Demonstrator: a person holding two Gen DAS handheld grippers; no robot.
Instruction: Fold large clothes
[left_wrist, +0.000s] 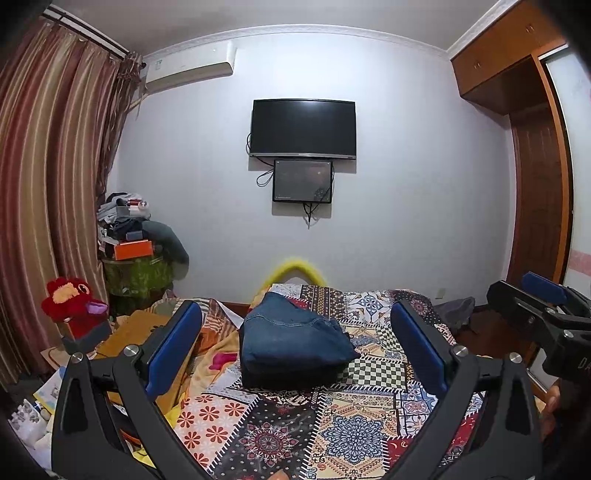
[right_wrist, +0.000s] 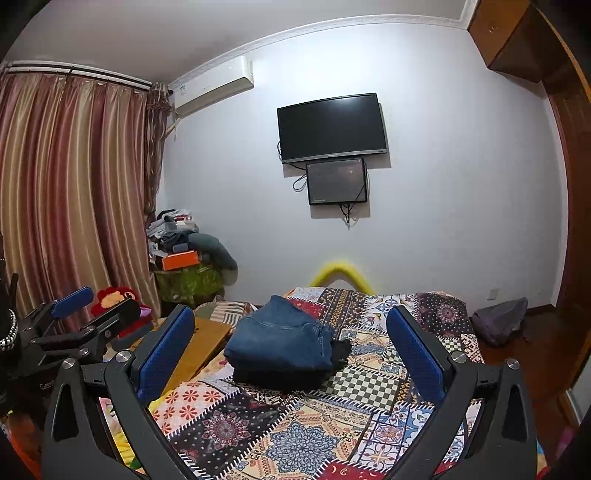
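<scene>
Left wrist view: our left gripper (left_wrist: 295, 343) spread wide, holding nothing, folded jeans (left_wrist: 291, 341) on the patchwork bedspread (left_wrist: 343, 424) ahead between its fingers, red plush toy (left_wrist: 70, 302) and cluttered stand (left_wrist: 136, 273) at left, right gripper (left_wrist: 543, 306) at the edge, state unclear. Right wrist view: our right gripper (right_wrist: 291, 343) wide, empty, jeans (right_wrist: 280, 339) ahead on the bedspread (right_wrist: 295, 435), TV (right_wrist: 332, 127) on the wall, grey bag (right_wrist: 498, 321) on the floor, nothing blocking.

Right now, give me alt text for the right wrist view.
Folded blue jeans lie atop a dark garment on a patchwork bedspread, framed by the open right gripper. The left gripper hovers at left; a television hangs on the wall behind.
</scene>
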